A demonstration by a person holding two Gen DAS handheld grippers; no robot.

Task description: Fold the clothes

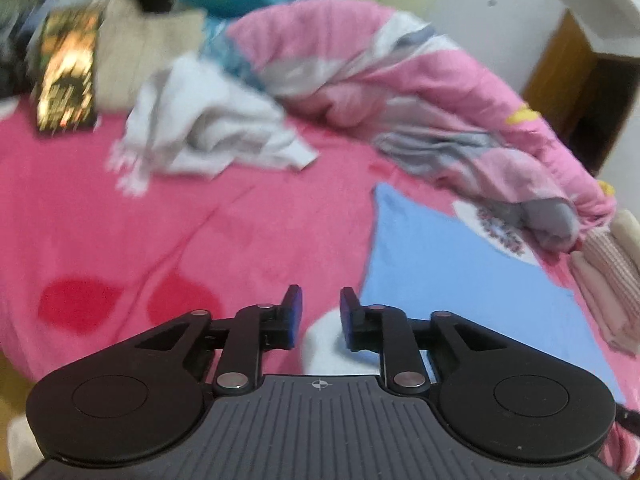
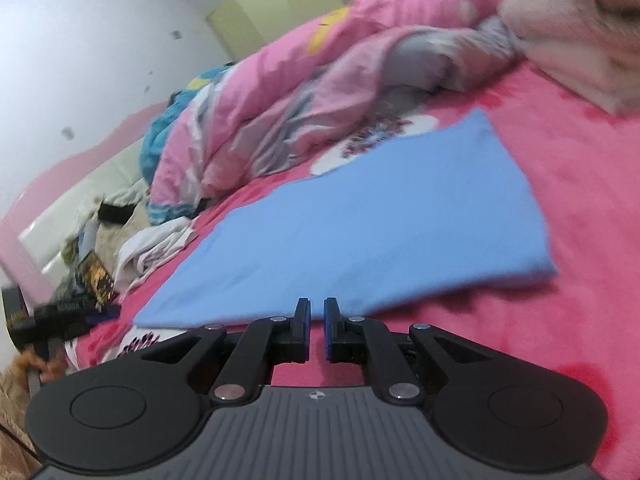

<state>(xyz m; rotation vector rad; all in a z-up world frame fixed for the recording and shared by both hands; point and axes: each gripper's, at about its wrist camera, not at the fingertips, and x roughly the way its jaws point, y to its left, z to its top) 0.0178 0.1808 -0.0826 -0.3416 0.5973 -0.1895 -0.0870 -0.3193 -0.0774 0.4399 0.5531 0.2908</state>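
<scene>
The left gripper (image 1: 319,312) hangs over the pink bed cover (image 1: 192,240), and its jaws stand apart with a clear gap and hold nothing. Through this gap a small white patch (image 1: 324,344) shows, but it is too blurred to say what it is. Just to the right of this gripper lies the blue garment (image 1: 452,280), flat on the cover.

The right gripper (image 2: 317,328) is at the near edge of the same blue garment (image 2: 360,232). Its jaws are almost together, with only a thin slit between them, and no cloth is seen inside; the pads sit just in front of the garment's near edge. I cannot tell if they touch it.

In the right wrist view the blue garment runs from near left to far right, folded into a long smooth shape. A white part with a coloured print (image 2: 372,140) comes out from under its far edge.

Further on, a crumpled white garment (image 1: 208,128) lies on the cover, well apart from the blue one to the left. Behind both, a bunched pink and grey quilt (image 1: 400,92) crosses the bed. At the far right a stack of folded pale clothes (image 1: 608,284) sits near the bed edge. At the far left a dark box with yellow print (image 1: 66,76) stands against a cream pillow (image 1: 132,48)
</scene>
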